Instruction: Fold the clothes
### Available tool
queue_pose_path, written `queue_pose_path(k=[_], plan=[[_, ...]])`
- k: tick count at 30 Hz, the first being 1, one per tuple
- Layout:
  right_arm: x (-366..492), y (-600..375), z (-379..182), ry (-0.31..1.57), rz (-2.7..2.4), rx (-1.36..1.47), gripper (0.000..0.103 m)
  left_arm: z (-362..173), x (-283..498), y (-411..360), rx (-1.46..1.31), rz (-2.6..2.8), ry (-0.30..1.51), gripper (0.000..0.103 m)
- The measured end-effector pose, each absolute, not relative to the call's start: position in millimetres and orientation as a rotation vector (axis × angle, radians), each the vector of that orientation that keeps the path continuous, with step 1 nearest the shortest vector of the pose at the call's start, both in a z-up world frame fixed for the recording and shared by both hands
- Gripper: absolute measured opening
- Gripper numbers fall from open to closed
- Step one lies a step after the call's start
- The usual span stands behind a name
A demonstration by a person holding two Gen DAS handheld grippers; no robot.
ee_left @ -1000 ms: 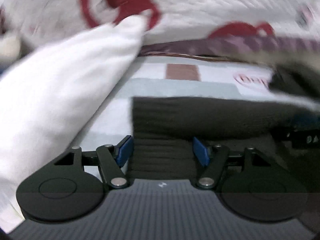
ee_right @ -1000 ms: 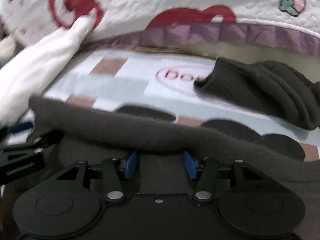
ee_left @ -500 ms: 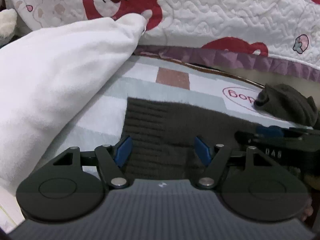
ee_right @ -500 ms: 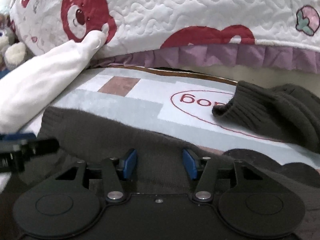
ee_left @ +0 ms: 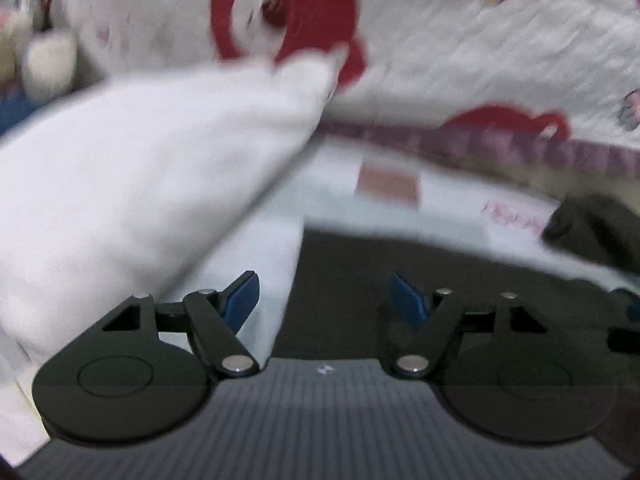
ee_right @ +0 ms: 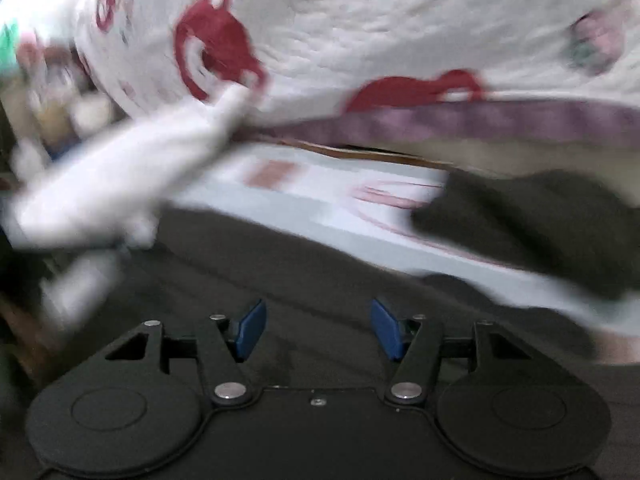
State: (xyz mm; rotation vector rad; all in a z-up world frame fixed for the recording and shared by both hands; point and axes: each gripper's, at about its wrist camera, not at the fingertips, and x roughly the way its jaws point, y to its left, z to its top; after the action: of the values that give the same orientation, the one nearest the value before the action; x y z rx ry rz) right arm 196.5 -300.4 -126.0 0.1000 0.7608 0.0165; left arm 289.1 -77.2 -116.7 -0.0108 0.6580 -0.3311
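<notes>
A dark brown knit sweater lies flat on the pale patterned bed sheet. Both views are motion-blurred. My left gripper is open above the sweater's left edge, with nothing between its blue pads. My right gripper is open over the sweater's body, also empty. A bunched sleeve of the sweater lies at the right, and shows in the left wrist view.
A white pillow lies at the left, also seen in the right wrist view. A white quilt with red bear prints and a purple border rises along the back. Stuffed toys sit at the far left.
Both grippers have opened wider and pulled back from the sweater fabric that they had between their pads. Both views have shifted and are now blurred by motion.
</notes>
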Motion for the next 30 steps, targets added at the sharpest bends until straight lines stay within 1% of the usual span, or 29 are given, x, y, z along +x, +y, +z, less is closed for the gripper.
queue_pose_path(k=[1, 3, 4, 5, 6, 7, 9, 10, 11, 12, 13, 15, 18, 20, 21, 22, 23, 24, 25, 27, 28, 29, 30], plan=[[187, -310, -127, 0.772, -0.038, 0.048, 0.063, -110, 284, -82, -0.006, -0.364, 0.634, 0.072], [174, -331, -126, 0.775, -0.136, -0.017, 0.063, -104, 279, -93, -0.048, -0.441, 0.672, 0.072], [172, -339, -124, 0.764, -0.159, -0.029, 0.048, -105, 280, -98, -0.109, -0.485, 0.739, 0.071], [171, -338, -121, 0.747, -0.171, -0.099, 0.035, -105, 279, -103, -0.164, -0.537, 0.773, 0.066], [170, -336, -117, 0.729, -0.183, -0.17, 0.02, -106, 276, -109, -0.211, -0.588, 0.801, 0.064], [172, -328, -116, 0.72, -0.183, -0.239, 0.021, -108, 271, -116, -0.211, -0.632, 0.796, 0.063], [179, -318, -114, 0.713, -0.172, -0.327, 0.02, -114, 260, -131, -0.162, -0.671, 0.803, 0.057], [185, -315, -113, 0.715, -0.161, -0.344, 0.018, -119, 257, -136, -0.166, -0.698, 0.809, 0.053], [190, -313, -112, 0.717, -0.151, -0.361, 0.018, -124, 256, -138, -0.184, -0.715, 0.826, 0.048], [196, -311, -112, 0.719, -0.141, -0.379, 0.028, -129, 255, -140, -0.201, -0.731, 0.842, 0.047], [204, -314, -114, 0.715, -0.155, -0.416, 0.047, -131, 254, -141, -0.21, -0.736, 0.846, 0.045], [221, -323, -123, 0.735, -0.166, -0.482, 0.069, -134, 249, -142, -0.199, -0.743, 0.83, 0.045], [243, -341, -143, 0.778, -0.188, -0.56, 0.068, -133, 249, -140, -0.213, -0.747, 0.825, 0.045], [255, -351, -156, 0.784, -0.26, -0.631, 0.07, -137, 255, -138, -0.249, -0.746, 0.844, 0.045], [261, -359, -163, 0.819, -0.274, -0.612, 0.07, -139, 258, -135, -0.271, -0.741, 0.855, 0.045], [264, -365, -166, 0.842, -0.255, -0.561, 0.064, -140, 261, -133, -0.292, -0.736, 0.866, 0.045], [267, -371, -169, 0.865, -0.235, -0.509, 0.052, -142, 264, -130, -0.314, -0.733, 0.88, 0.046], [266, -374, -167, 0.866, -0.23, -0.46, 0.009, -143, 266, -127, -0.341, -0.73, 0.892, 0.046], [265, -376, -166, 0.867, -0.224, -0.411, 0.012, -145, 269, -125, -0.367, -0.729, 0.903, 0.046], [245, -376, -143, 0.781, -0.234, -0.244, 0.012, -145, 272, -121, -0.416, -0.733, 0.93, 0.048], [230, -374, -130, 0.734, -0.229, -0.161, 0.012, -144, 274, -120, -0.436, -0.734, 0.951, 0.051], [215, -371, -116, 0.686, -0.224, -0.079, 0.012, -143, 276, -120, -0.459, -0.734, 0.994, 0.059], [196, -364, -102, 0.646, -0.208, -0.032, 0.012, -143, 280, -118, -0.486, -0.735, 1.054, 0.063]])
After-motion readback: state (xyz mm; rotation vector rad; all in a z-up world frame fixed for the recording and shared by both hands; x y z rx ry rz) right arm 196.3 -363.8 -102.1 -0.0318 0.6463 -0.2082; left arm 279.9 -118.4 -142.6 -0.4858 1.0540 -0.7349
